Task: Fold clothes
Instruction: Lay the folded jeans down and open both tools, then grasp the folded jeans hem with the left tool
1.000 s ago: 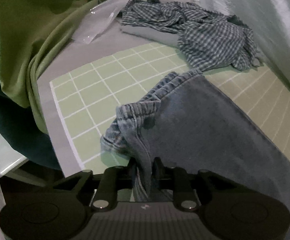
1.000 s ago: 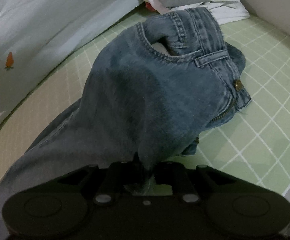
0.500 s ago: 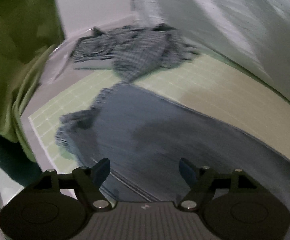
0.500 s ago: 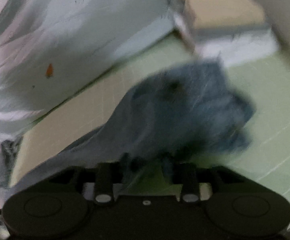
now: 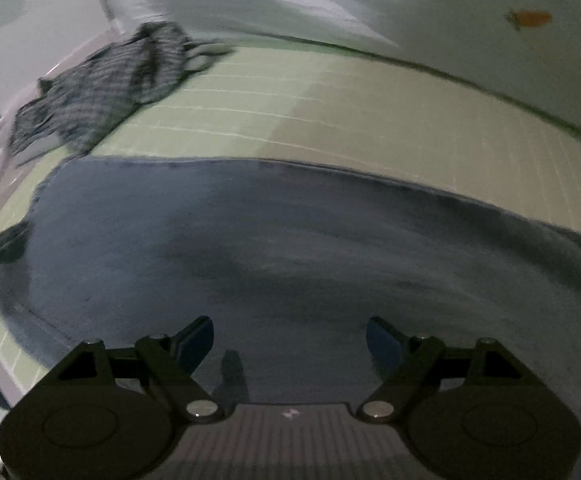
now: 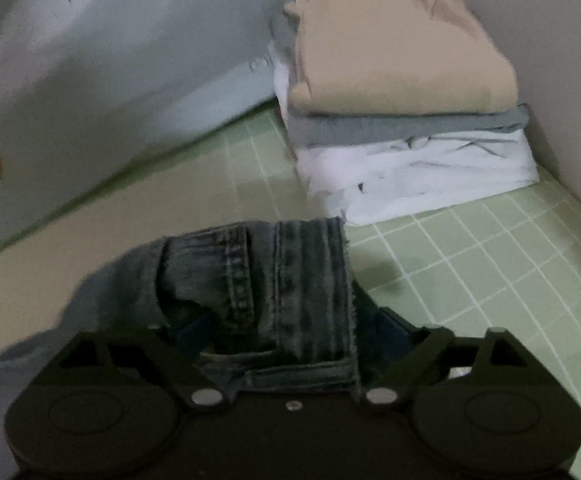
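On the green grid mat [image 5: 330, 100] the jeans [image 5: 290, 240] lie spread out flat, and the left gripper [image 5: 289, 334] hangs over them with its jaws spread wide and opening, nothing pinched between the pads. Beyond the jeans, a crumpled checked shirt [image 5: 102, 88] sits at the mat's far left corner. Over at the right gripper [image 6: 290, 332], jaws opening too, the denim waistband [image 6: 290, 280] bunched between them but not clamped. Past the waistband stands a folded stack [image 6: 402, 120], beige on top.
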The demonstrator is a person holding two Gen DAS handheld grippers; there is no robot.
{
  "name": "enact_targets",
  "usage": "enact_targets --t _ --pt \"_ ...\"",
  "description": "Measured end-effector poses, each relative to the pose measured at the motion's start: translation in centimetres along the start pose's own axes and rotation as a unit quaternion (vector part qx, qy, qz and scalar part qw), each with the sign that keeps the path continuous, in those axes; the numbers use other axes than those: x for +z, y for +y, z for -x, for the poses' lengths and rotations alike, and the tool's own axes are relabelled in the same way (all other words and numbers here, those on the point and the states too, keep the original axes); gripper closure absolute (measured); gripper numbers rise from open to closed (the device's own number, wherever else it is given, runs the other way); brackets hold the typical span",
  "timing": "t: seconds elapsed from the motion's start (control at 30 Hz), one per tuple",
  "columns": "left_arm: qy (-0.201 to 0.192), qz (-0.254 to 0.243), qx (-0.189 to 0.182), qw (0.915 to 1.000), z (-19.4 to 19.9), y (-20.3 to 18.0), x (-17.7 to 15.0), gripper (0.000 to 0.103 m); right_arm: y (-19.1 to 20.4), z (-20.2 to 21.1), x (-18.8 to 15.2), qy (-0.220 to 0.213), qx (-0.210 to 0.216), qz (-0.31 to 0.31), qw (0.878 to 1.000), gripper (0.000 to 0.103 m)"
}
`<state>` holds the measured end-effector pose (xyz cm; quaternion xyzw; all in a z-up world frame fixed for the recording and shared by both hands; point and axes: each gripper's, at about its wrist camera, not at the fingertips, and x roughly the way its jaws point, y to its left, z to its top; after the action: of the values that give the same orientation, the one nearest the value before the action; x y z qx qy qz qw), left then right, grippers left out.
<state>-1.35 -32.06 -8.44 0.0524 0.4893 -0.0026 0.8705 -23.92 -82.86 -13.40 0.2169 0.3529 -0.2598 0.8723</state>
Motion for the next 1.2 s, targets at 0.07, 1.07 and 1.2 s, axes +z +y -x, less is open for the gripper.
enact_targets --t 0.07,1.07,1.2 --pt "0.01 0.0 0.0 1.0 -0.6 -0.5 0.0 0.018 0.0 -0.9 0.3 0.002 -0.004 0.001 1.0 0.039" --pt "-0.056 0.136 0.031 0.9887 1.6 15.8 -1.3 0.0 15.3 2.4 -6.8 -0.008 -0.115 0.097 0.989 0.0" --pt "-0.077 0.122 0.068 0.9872 1.5 20.7 0.1 0.0 20.5 2.6 -10.3 0.014 -0.109 0.115 0.987 0.0"
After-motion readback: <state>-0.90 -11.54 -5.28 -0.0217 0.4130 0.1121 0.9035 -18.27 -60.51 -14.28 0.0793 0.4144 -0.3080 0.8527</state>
